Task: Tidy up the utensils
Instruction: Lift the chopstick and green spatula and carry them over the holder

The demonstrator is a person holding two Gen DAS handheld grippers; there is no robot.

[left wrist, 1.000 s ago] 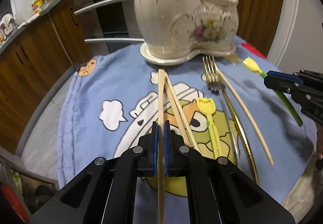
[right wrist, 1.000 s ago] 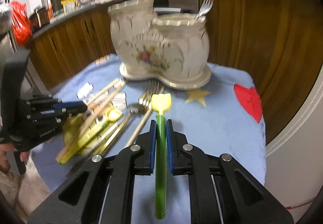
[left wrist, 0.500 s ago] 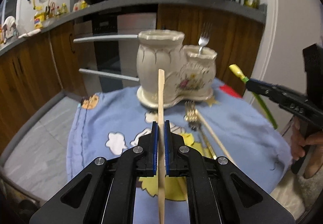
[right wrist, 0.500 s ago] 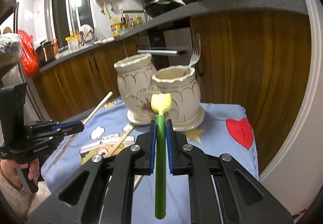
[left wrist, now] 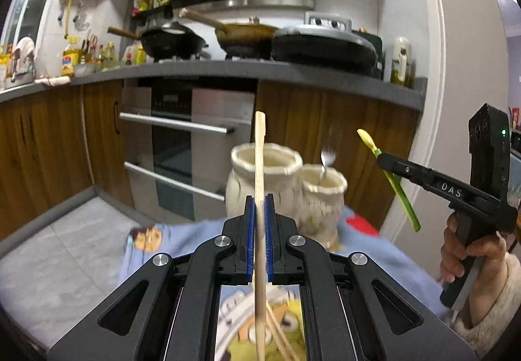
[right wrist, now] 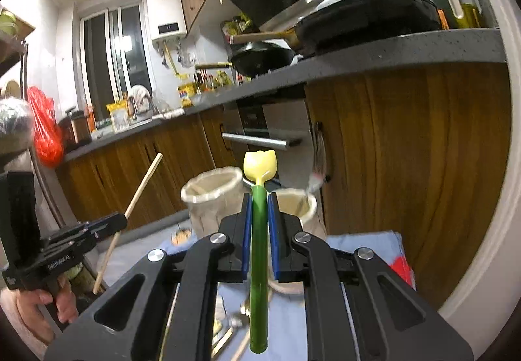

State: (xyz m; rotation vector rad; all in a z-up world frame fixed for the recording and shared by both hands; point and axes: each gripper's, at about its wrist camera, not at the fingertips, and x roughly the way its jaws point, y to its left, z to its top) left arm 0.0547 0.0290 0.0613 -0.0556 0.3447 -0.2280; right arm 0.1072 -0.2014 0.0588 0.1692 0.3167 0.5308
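Observation:
My left gripper [left wrist: 259, 201] is shut on a wooden chopstick [left wrist: 259, 165] and holds it upright, high above the table and in front of the cream ceramic double holder [left wrist: 263, 178]. The holder's smaller cup [left wrist: 322, 195] has a metal fork in it. My right gripper [right wrist: 259, 201] is shut on a green utensil with a yellow tulip head [right wrist: 259, 230], also lifted, level with the holder's rims [right wrist: 211, 185]. In the left wrist view the right gripper [left wrist: 382, 160] is to the right of the holder. In the right wrist view the left gripper [right wrist: 120, 219] is at the left.
More chopsticks [left wrist: 280, 341] and metal utensils [right wrist: 234, 325] lie on the blue cartoon cloth [left wrist: 182, 243] over the small table. An oven [left wrist: 185, 146] and wooden cabinets [right wrist: 407, 165] stand close behind. Pans sit on the counter [left wrist: 247, 68] above.
Both grippers have risen further with their utensils, from table level to the height of the holder's rims. The views now tilt up to the counter and stove.

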